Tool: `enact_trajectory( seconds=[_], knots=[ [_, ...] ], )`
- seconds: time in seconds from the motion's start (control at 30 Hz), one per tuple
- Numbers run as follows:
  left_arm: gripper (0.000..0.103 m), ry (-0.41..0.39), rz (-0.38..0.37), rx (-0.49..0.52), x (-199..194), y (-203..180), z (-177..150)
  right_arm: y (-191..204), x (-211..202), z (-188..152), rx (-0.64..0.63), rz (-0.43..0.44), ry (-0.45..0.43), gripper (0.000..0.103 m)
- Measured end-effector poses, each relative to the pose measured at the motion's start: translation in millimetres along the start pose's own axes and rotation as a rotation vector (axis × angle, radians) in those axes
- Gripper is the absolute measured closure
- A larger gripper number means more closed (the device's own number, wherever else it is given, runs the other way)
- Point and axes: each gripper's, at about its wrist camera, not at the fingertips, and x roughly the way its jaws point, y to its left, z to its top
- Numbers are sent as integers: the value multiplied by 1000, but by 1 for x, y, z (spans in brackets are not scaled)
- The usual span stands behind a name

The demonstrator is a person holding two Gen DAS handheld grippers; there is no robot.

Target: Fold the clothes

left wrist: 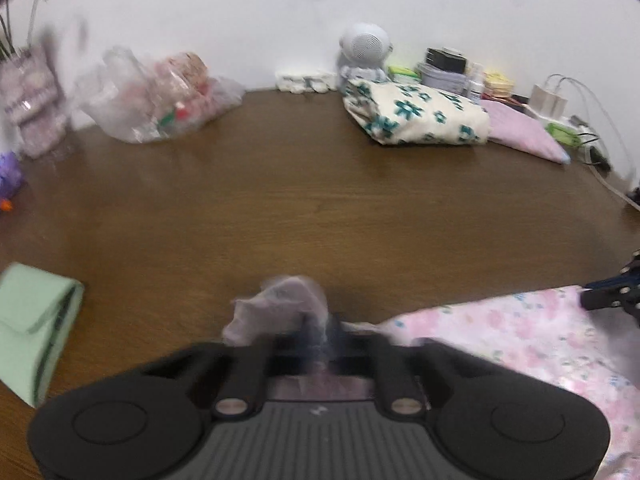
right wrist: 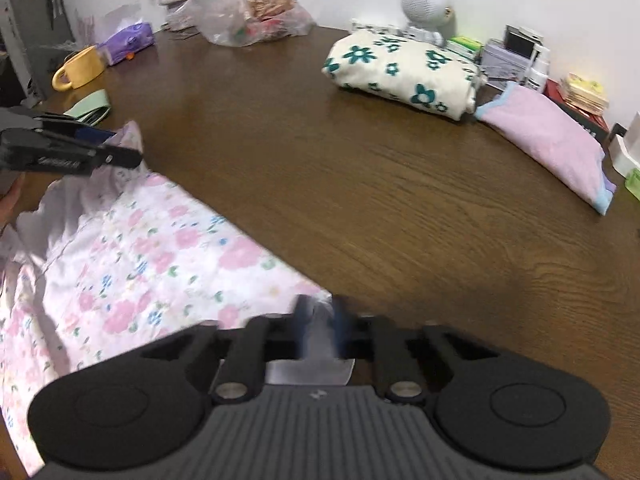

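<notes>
Pink floral thin cotton garment (right wrist: 152, 264) is light and limp on the brown wooden surface (right wrist: 360, 200); left claw (left wrist: 316, 320) and right claw (right wrist: 320, 320) each pinch a corner at its far edge.

Garment: pink floral cloth (right wrist: 132, 264), rumpled, spread on the counter's (right wrist: 360, 200) near edge.
Corners: both pinched and lifted.

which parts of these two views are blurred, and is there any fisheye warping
Left wrist view: the tongs and the bunched floral cloth they pinch are smeared, as is the plastic bag. Right wrist view: the tongs are blurred. In both views the table edge bows and the corners go dark.
</notes>
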Motion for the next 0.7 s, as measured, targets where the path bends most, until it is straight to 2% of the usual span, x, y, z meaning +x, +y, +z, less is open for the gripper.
enact_trajectory(
  seconds=[0.13,0.3,0.4,0.47,0.57,0.63,0.67,0.7],
  knots=[
    [101,-58,-9,-17,-23,-1,-3,6,-19,-3,-13,5,-52,102],
    [101,-165,-25,50,-97,-11,-20,25,-83,-20,-71,12,-167,102],
    [101,-220,-29,43,-141,-9,-50,47,-125,-49,-102,25,-240,102],
    [101,-229,-40,11,-161,-4,-85,67,-146,-74,-118,36,-268,102],
    [99,-168,-43,-66,-160,3,-133,98,-159,-117,-148,64,-259,102],
    [89,-136,-19,-135,-151,11,-158,115,-151,-138,-154,82,-214,101],
    [88,-120,-13,-178,-151,16,-167,123,-144,-148,-164,82,-186,101],
    [88,-149,-34,-202,-160,20,-172,129,-140,-156,-166,74,-170,100]
  ],
)
